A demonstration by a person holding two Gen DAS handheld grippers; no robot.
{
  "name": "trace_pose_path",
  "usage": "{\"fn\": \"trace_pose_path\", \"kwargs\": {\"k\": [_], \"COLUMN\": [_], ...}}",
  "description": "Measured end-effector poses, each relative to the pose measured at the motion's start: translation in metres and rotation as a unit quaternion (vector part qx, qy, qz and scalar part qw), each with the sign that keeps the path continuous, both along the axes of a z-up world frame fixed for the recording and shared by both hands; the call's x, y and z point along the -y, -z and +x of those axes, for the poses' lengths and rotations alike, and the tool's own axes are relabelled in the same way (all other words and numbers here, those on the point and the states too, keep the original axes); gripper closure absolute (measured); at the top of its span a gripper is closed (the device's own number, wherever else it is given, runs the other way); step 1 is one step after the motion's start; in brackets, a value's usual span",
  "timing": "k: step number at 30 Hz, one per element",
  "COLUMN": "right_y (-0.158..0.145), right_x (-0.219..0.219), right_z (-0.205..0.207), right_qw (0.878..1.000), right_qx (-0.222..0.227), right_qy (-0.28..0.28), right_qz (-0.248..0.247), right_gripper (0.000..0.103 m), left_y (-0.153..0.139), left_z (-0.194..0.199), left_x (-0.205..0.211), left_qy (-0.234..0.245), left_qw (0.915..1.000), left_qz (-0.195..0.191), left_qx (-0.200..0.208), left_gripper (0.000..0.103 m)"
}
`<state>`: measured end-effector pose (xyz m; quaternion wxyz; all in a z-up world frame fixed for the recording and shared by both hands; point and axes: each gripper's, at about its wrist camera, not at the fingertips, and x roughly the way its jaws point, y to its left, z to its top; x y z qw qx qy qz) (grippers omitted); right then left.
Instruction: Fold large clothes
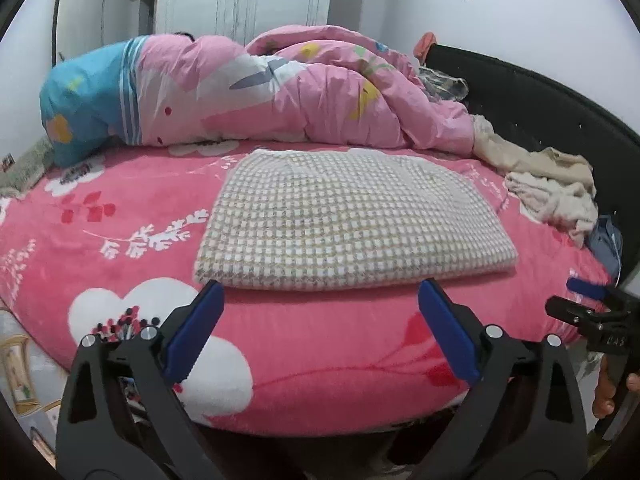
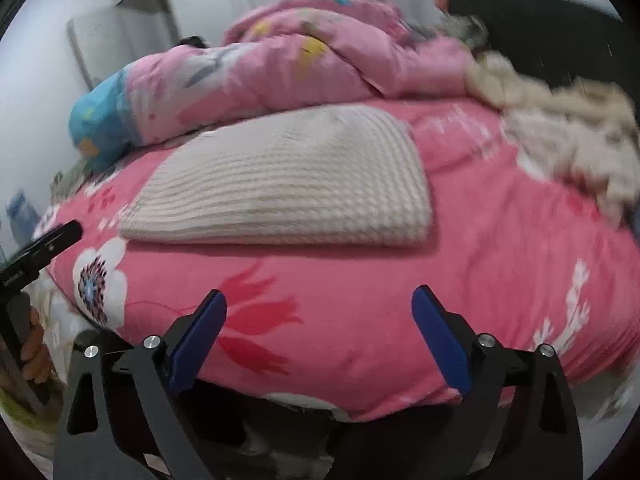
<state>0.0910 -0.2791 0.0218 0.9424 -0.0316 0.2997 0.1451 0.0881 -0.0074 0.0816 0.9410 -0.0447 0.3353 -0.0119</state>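
Pink floral bed (image 1: 120, 248) carries the folded checked garment (image 1: 352, 220) just beyond both grippers, long axis running left to right, with the left gripper (image 1: 320, 300) nearer its near edge than the right gripper (image 2: 320, 304), both fingers spread wide and empty.

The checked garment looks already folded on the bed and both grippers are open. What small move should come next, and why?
Probably reach the right gripper toward the crumpled beige clothes by the dark headboard. The checked garment lies as a flat, neat rectangle on the pink bedspread, and both the right and the left gripper stand open and empty, clear of it, so that fold seems finished.
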Motion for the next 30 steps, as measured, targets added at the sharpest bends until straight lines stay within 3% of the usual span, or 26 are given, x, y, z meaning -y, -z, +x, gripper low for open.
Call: {"fn": "trace_pose_path", "kwargs": {"k": [7,12,15,21,25,30], "right_y": [-0.021,-0.021,-0.02,-0.02,-0.016,-0.014], "right_x": [-0.046,-0.061,-0.066,-0.068,-0.067,-0.069], "right_z": [-0.024,-0.026,-0.023,-0.021,-0.017,-0.016], "right_qw": [0.997,0.996,0.996,0.993,0.993,0.994], "right_qx": [0.059,0.063,0.066,0.065,0.05,0.044], "right_qy": [-0.002,0.018,0.031,0.062,0.074,0.075], "right_qz": [-0.041,-0.056,-0.06,-0.073,-0.072,-0.072], "right_gripper": [0.006,0.006,0.006,0.006,0.006,0.006], "left_y": [-0.019,-0.023,-0.019,0.007,0.02,0.02], "left_z": [-0.018,-0.017,-0.014,-0.005,-0.001,-0.003], "left_x": [0.005,0.006,0.006,-0.001,0.006,0.011], "left_qy": [-0.075,-0.105,-0.098,-0.093,-0.082,-0.08], "left_qw": [0.9957,0.9909,0.9926,0.9949,0.9941,0.9942], "left_qz": [0.052,0.082,0.071,0.01,0.019,0.015], "left_qx": [0.019,0.018,0.009,-0.038,-0.069,-0.071], "left_gripper": [0.008,0.008,0.008,0.008,0.008,0.008]}}
